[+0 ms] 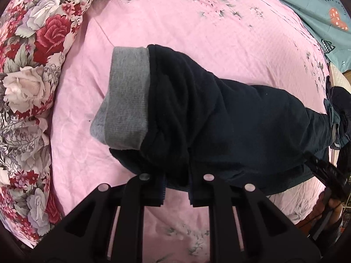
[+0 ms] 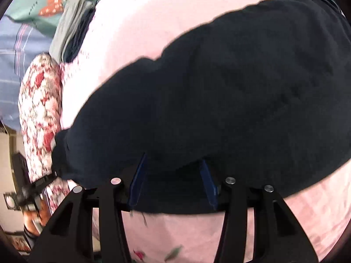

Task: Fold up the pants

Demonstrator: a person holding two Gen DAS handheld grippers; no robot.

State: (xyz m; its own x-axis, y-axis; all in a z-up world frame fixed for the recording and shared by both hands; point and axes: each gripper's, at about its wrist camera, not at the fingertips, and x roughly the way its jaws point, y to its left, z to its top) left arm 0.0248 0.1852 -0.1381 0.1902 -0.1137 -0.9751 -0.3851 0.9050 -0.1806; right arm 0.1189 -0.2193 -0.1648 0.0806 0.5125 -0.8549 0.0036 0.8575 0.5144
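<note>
Dark navy pants (image 1: 230,120) lie bunched on a pink bedsheet (image 1: 175,22), with a grey ribbed band (image 1: 127,100) at their left end. My left gripper (image 1: 177,188) points down at the near edge and is shut on a raised fold of the dark fabric. In the right wrist view the pants (image 2: 219,98) fill most of the picture. My right gripper (image 2: 173,182) straddles their near edge. Its blue pads (image 2: 138,182) stand apart, their inner faces bare, with cloth lying between them. The picture is blurred.
A floral quilt roll (image 1: 33,65) borders the sheet on the left. A teal blanket (image 1: 318,4) lies at the far right. Folded grey and dark clothes (image 2: 70,28) are stacked at the sheet's far corner. A person's hand (image 1: 329,203) shows at the right edge.
</note>
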